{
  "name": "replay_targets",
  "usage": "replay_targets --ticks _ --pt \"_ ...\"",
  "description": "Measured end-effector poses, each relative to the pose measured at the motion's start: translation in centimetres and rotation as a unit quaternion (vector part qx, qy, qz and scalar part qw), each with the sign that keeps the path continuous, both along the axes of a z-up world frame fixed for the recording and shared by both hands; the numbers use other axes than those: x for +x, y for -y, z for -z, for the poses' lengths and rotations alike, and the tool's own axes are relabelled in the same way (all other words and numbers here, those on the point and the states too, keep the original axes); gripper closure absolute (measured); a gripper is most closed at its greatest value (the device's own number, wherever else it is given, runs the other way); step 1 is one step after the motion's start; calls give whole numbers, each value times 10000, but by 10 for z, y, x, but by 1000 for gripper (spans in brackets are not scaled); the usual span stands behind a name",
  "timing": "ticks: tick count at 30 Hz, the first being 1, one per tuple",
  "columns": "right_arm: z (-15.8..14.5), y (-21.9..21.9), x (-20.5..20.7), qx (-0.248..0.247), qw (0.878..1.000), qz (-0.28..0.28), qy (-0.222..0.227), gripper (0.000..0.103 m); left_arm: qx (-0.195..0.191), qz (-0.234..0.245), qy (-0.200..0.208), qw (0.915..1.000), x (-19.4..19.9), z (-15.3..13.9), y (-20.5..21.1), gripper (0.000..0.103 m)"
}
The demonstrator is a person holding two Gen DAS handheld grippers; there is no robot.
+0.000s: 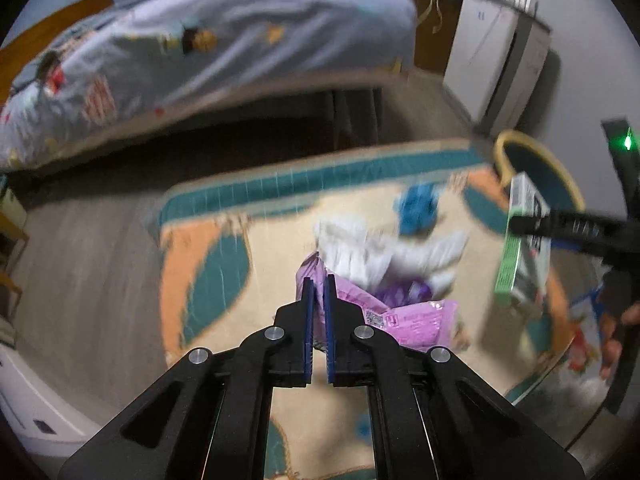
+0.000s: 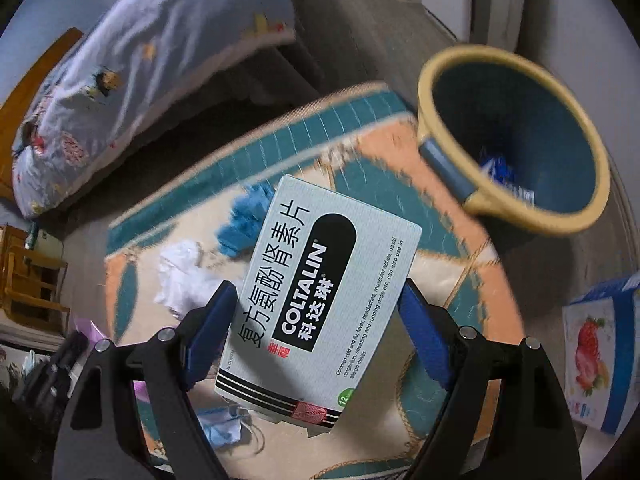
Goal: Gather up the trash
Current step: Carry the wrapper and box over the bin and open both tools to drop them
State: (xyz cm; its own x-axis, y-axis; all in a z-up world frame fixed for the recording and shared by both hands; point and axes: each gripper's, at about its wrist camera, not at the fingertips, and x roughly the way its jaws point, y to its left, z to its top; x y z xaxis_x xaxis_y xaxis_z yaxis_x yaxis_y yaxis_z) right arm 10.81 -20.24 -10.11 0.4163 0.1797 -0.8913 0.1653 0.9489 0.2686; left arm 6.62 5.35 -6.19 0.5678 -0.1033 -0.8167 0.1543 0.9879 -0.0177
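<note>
A: Both loaded? Left tongs (image 1: pixel 318 280) pinched tight on the pink wrapper (image 1: pixel 404 320), right tongs (image 2: pixel 320 300) clamped on the Coltalin box (image 2: pixel 320 300), both just short of the bin (image 2: pixel 516 140).

B: Yep. Carry box over the rim first, drop w/ jaws wide; wrapper next, it's floppy, so release low inside.

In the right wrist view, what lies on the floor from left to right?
White crumpled paper → blue crumpled scrap → Coltalin medicine box held in the right gripper → trash basket → strawberry-print carton.
</note>
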Motion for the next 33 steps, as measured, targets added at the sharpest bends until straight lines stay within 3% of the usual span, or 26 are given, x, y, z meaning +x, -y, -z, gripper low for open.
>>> replay_targets --ticks 7,11,14,17,21,28,33 --pt "-73 24 7 -297 9965 -488 603 23 -111 298 748 9967 18 -90 28 98" --pt "-82 55 5 -304 9959 -366 767 23 174 647 1028 9924 29 -116 58 98" --pt "-65 82 6 -154 9981 -65 588 22 102 837 1062 9908 36 -108 83 98" --pt "-52 107 10 -49 9989 171 428 22 -159 1005 804 9916 44 -90 108 98" --pt "-45 139 12 -141 9980 470 400 22 1 1514 895 9844 49 -84 160 98" --pt "-38 188 26 28 9931 1100 395 22 -97 1909 546 9800 67 -49 218 98" --pt "-32 209 36 -330 9911 1230 396 22 23 2046 484 9776 79 -32 248 97"
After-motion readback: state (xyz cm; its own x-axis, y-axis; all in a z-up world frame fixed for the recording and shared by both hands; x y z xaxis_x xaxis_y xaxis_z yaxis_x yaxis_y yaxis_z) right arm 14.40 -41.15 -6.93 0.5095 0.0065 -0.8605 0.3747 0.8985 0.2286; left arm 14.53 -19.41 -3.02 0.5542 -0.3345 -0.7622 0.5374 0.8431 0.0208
